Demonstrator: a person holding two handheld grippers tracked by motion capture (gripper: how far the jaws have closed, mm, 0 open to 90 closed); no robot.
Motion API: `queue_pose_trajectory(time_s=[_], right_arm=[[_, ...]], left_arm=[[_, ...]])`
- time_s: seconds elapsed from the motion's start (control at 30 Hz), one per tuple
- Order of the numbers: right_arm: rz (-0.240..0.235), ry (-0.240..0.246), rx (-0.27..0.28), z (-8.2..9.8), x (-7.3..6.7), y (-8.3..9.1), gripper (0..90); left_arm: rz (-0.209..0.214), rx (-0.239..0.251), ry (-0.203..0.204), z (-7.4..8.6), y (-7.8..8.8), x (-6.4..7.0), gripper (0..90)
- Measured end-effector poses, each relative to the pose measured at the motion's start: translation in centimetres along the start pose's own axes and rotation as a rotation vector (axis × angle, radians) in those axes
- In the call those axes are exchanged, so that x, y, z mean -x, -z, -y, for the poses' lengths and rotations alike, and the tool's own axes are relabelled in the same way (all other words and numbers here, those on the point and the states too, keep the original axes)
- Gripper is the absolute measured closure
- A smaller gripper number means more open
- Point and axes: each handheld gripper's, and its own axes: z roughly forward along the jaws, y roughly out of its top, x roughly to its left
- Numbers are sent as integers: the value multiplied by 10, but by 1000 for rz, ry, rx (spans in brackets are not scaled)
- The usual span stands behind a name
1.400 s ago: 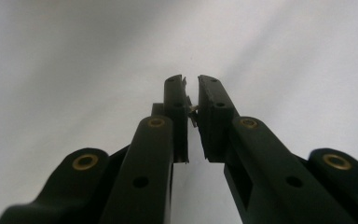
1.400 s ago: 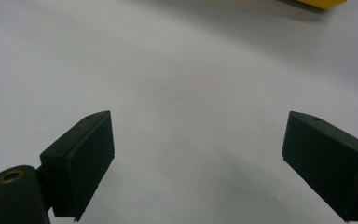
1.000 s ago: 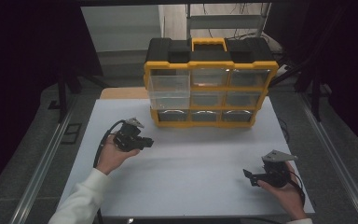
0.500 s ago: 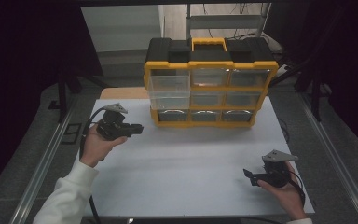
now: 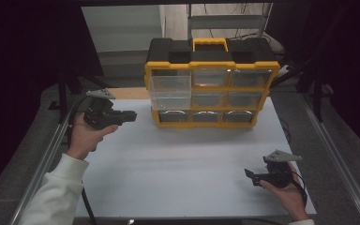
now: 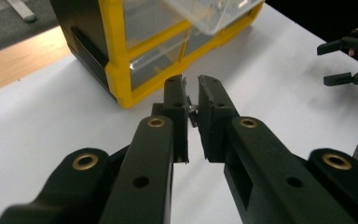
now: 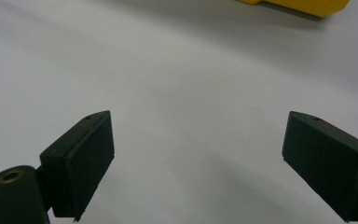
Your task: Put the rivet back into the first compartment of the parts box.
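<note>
Left hand-held gripper (image 5: 130, 115): held in the left hand (image 5: 85, 136) at 9 o'clock of the table, raised, pointing toward the organiser. In the left gripper view (image 6: 192, 100) its jaws are nearly together, pinching a small metallic item (image 6: 192, 110) too small to identify.
Right hand-held gripper (image 5: 248, 174): held in the right hand (image 5: 286, 192) at 5 o'clock, low over the table; jaws spread wide, nothing between them in the right gripper view (image 7: 198, 161).
Organiser (image 5: 212, 89): yellow and black case with clear drawers at 12 o'clock, standing upright; the upper-left drawer (image 5: 170, 91) is pulled out.
Table (image 5: 192, 159): white surface, bare between the two grippers.
Separation: grippers well apart, left one near the organiser's left end.
</note>
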Motion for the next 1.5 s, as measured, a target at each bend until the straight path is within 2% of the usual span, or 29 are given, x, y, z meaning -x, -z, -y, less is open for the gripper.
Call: queue_pose_trajectory(time_s=[0.07,0.27,0.67,0.8,1.17,1.27,1.5], right_arm=[[-1,-1,2,0,0,0,92],[0,5,2,0,-1,-1,90],[3,10,2,-1,-1,-2,90],[2,13,-2,-1,-2,-2,90],[0,14,-7,0,-1,-2,90],[1,12,-8,0,-1,-3,90],[-1,13,-9,0,-1,-2,90]], left_arm=[[-3,3,-1,-3,2,0,831],[-22,23,-7,-23,15,-2,831],[-25,78,-1,-58,30,-6,832],[-13,105,-5,-72,32,-2,831],[2,87,-50,-101,16,17,832],[15,98,-63,-107,10,23,831],[30,66,-87,-120,-11,33,831]])
